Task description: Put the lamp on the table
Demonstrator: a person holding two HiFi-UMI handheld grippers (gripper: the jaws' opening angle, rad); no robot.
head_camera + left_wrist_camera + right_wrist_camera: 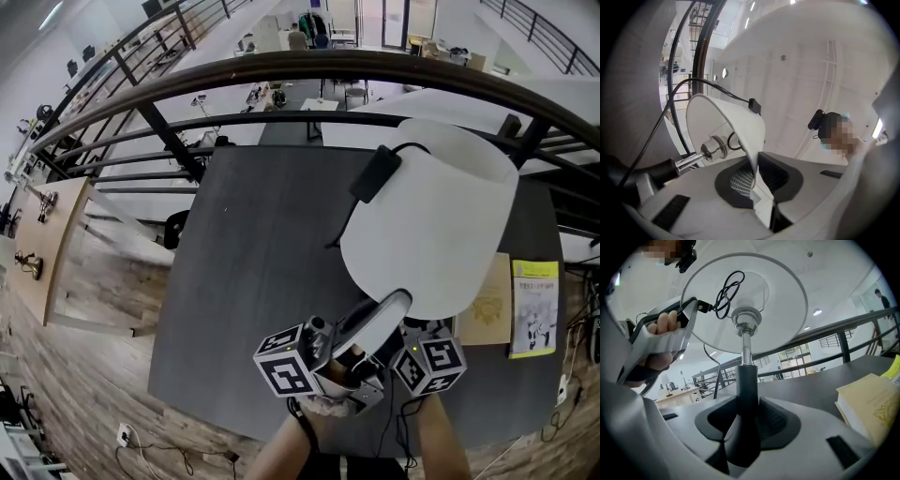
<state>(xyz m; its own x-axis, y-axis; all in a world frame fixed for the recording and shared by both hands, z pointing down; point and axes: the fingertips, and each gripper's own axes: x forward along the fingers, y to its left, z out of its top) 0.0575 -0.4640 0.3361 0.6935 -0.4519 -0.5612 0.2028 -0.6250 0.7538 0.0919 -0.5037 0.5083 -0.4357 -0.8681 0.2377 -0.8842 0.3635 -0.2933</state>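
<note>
A table lamp [441, 225] with a wide white shade [740, 126] is held over the near right part of a dark grey table [253, 262]. It is tilted, so the head view looks down on the outside of the shade. The lamp's base is not visible, so I cannot tell if it touches the tabletop.

The left gripper [757, 180] is nearly closed, and its jaws pinch the thin rim of the shade between the ribbed pads. The right gripper [747, 413] clamps the lamp's black stem [746, 380], which runs up between its jaws. Above the black part, a chrome neck [746, 345] runs up to the socket fitting inside the shade.

A black cord [724, 294] hangs in loops under the shade. In the head view the cord also lies across the top of the shade, with a black power adapter [375, 173] resting at the shade's far left edge. A person's hand [663, 324] grips the handle of the left gripper, level with the shade.

On the right side of the table, a cream book [485, 305] lies partly under the shade's edge. A yellow booklet [534, 307] lies just beside it, nearer the table's right edge. A dark metal railing [281, 70] curves along the far side of the table, with an open hall below it.
</note>
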